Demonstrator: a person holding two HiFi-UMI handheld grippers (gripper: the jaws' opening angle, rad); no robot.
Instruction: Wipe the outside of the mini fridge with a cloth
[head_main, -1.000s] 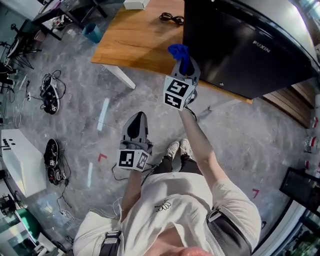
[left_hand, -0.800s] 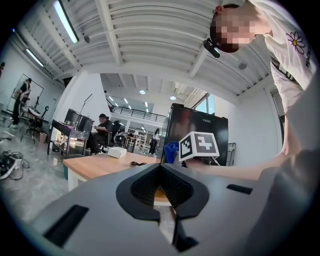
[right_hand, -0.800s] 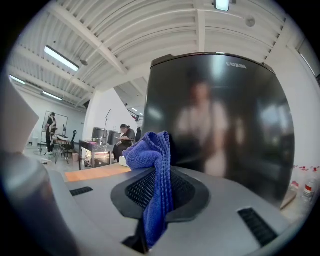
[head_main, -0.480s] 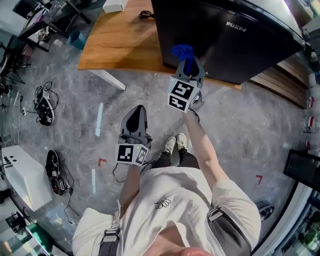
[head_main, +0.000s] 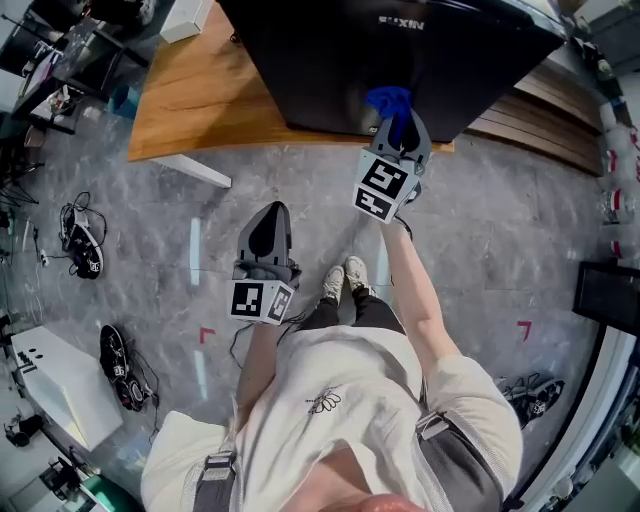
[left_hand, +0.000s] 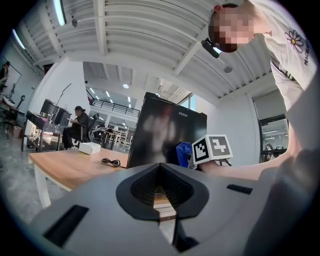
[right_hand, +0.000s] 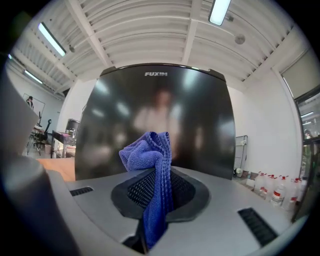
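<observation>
The right tool pinches the blue cloth close to the front of the mini fridge, which stands on the tabletop. The left tool hangs closed and empty. Gripped by one narrow fold, the cloth may pull free under wiping pressure.

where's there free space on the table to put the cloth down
The table is bare left of the mini fridge, up to its front and left edges. Farther back, a white box and a black cable take the space; the fridge covers the right part.
</observation>
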